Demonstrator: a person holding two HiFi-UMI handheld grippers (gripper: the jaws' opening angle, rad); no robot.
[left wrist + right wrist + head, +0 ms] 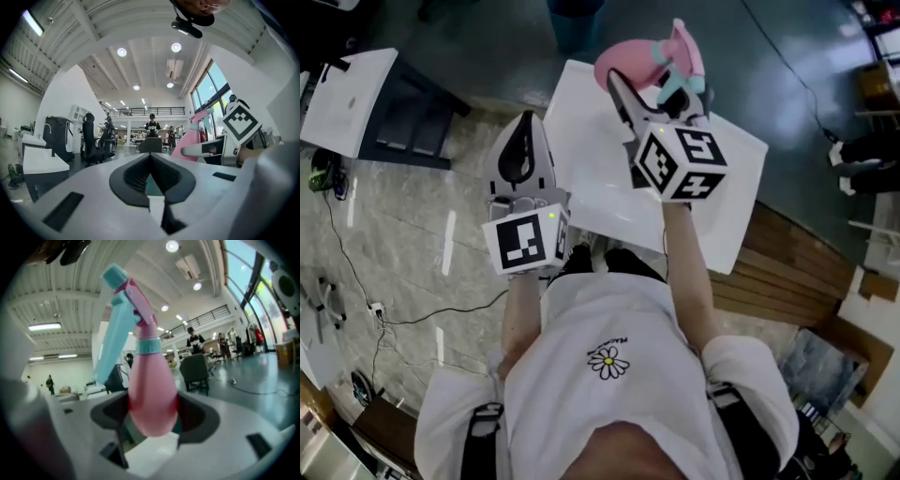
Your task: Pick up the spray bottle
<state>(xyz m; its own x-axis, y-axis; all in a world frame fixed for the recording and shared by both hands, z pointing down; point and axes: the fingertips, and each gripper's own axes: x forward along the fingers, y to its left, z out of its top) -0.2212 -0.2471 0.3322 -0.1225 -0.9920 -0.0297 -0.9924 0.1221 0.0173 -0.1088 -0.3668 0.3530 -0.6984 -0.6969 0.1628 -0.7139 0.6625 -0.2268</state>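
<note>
At far left of the head view, a white side table (347, 94) on a dark frame, with black cables (342, 248) trailing over the pale floor below it. Next along, the left gripper (528, 118), raised beside the left edge of the white table (600, 192), its marker cube (525, 242) toward the camera. In the left gripper view, jaws drawn together at the tips, nothing between them, only a sliver of teal behind the pads. Beyond those tips, an open hall with office chairs (91, 140) and standing people (151, 125).

Low in the middle of the head view, a white shirt (609, 394) with a daisy print.

Right of centre, the pink spray bottle (630, 62), held up over the far edge of the white table, its spray head (684, 47) just right of the body in this view. Clamped on it, the right gripper (659, 94). In the right gripper view, jaws parted only to the width of the bottle's rounded lower body, one pad pressed against each side, with the teal trigger (112, 333) and nozzle high against the ceiling. Same bottle also toward the right of the left gripper view, beside the right gripper's marker cube.

At far right of the head view, wooden slats (787, 272) next to the table.
</note>
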